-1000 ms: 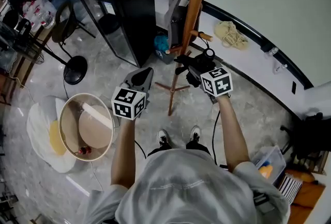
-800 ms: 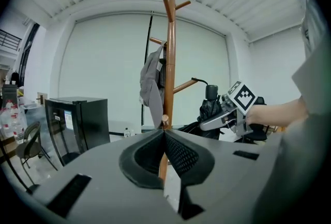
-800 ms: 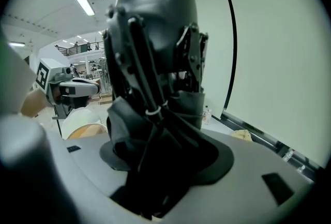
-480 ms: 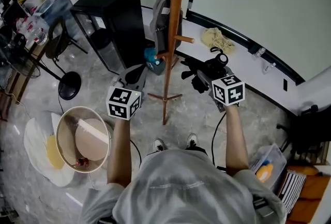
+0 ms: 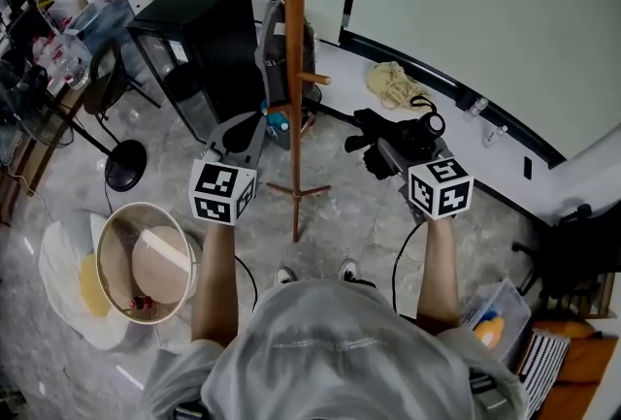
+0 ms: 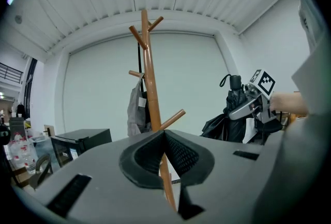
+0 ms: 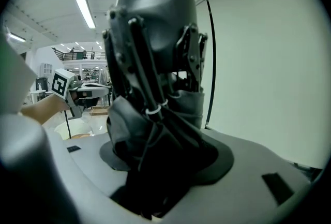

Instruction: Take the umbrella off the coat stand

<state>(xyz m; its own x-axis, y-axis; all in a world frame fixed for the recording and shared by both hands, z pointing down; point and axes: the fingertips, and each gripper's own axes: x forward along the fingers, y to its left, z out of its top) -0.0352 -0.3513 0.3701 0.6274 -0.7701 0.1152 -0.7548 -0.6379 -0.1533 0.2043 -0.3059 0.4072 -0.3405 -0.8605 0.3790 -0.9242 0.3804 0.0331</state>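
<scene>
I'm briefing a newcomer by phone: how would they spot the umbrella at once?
Find the tall wooden coat stand in the middle of the room. Right of it and clear of it, the right claw clamps a folded umbrella. It is black and bunched, unlike the grey bag hanging on the stand.

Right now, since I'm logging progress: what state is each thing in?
Umbrella: folded, off the coat stand, clamped in the right hand-held gripper.
Left hand-held gripper: shut, empty.
Coat stand: upright.
Grey bag: hanging on the coat stand.
</scene>
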